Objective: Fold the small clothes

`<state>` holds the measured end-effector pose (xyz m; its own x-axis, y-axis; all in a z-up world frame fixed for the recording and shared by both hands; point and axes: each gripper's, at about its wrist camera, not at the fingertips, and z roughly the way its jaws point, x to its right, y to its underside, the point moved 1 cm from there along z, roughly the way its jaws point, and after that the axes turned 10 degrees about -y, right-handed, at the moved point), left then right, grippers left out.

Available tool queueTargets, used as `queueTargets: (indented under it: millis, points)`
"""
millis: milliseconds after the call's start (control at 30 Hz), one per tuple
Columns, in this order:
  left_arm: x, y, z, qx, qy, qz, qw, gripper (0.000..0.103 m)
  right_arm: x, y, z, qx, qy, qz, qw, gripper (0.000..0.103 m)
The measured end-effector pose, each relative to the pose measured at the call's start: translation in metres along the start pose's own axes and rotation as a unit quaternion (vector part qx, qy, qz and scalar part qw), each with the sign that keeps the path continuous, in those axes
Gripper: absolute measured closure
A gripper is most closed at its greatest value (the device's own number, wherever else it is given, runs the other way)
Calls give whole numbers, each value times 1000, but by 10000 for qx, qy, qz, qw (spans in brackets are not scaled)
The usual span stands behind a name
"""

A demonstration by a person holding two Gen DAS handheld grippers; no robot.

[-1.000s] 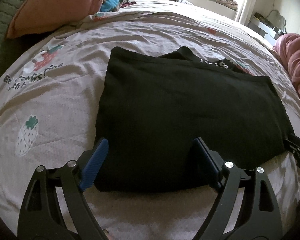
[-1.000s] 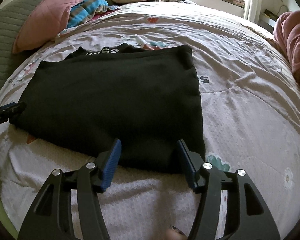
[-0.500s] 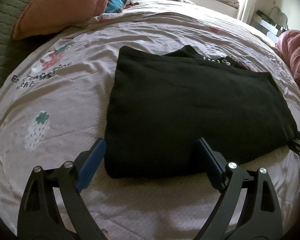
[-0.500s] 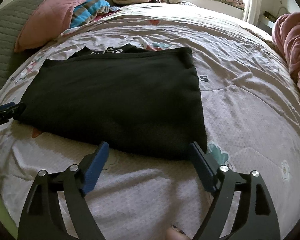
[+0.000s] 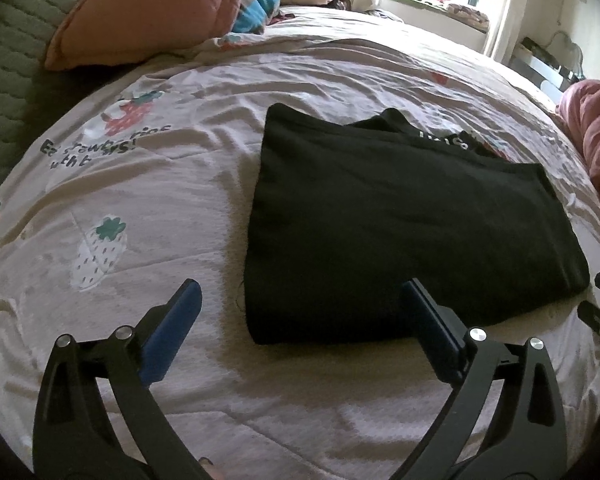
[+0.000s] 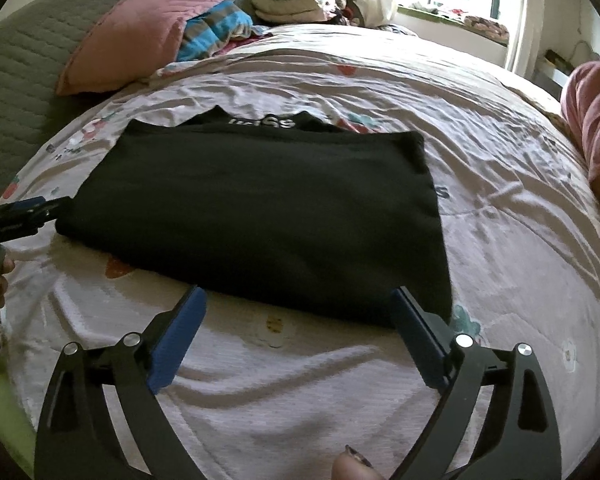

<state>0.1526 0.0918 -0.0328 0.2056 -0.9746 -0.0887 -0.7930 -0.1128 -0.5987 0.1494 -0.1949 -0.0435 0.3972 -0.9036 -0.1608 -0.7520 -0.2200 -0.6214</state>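
**Both tongs let go; folded black garment left lying on the bed**

Left tongs (image 5: 300, 308) and right tongs (image 6: 298, 312): jaws have just been opening and now stand wide. Compared with a second ago, when each pair straddled the near hem, both have backed off toward the camera side. Nothing is gripped. The right tongs frame bare quilt only; between the left tongs' blue pads (image 5: 172, 332) lies just the garment's near-left corner, untouched as far as I can tell.

Reading: this fold looks set down and released. Whether another fold is wanted, I cannot say; the packet already looks compact.

Black garment (image 5: 400, 224): flat on the strawberry-print quilt (image 5: 148, 208), a rough rectangle. Taking the pink pillow (image 5: 148, 12) as landmark, the garment lies well apart from it, nearer the tongs. Long axis runs across the view, left to right. The collar end, with white lettering (image 6: 266, 123), peeks from under the edge that faces the pillow side; the folded edge faces the tongs.
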Motion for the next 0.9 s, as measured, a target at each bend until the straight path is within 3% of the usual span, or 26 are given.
queueTargets:
  millis: [900]
  points:
    - [-44, -7, -15, 102, -25, -590, 9982, 10, -82, -18, 12, 52, -414, -741, 9964, 10]
